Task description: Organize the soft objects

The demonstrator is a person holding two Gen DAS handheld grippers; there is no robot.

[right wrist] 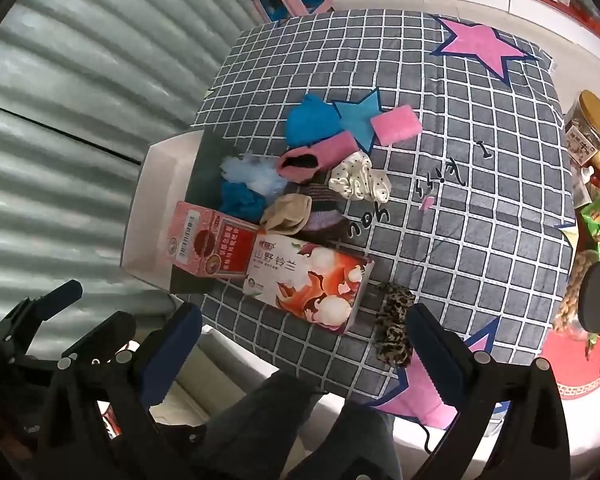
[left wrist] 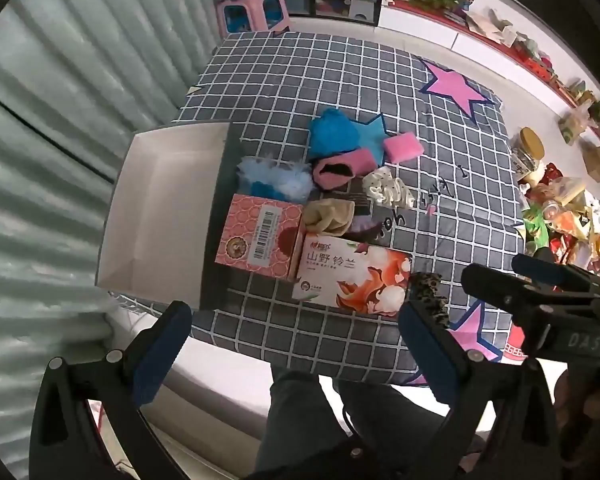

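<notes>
Both grippers hang spread and empty. The right gripper [right wrist: 300,344] sits nearest the leopard-print scrunchie [right wrist: 394,326] — just inside its right finger, long axis running away along the fingers. The left gripper [left wrist: 296,336] is farther; the white box [left wrist: 156,208] lies far left.

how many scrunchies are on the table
2. A white dotted scrunchie lies mid-table beside the pink sock; a leopard scrunchie lies at the near edge, right of the tissue box. More may be buried in the soft pile.
</notes>
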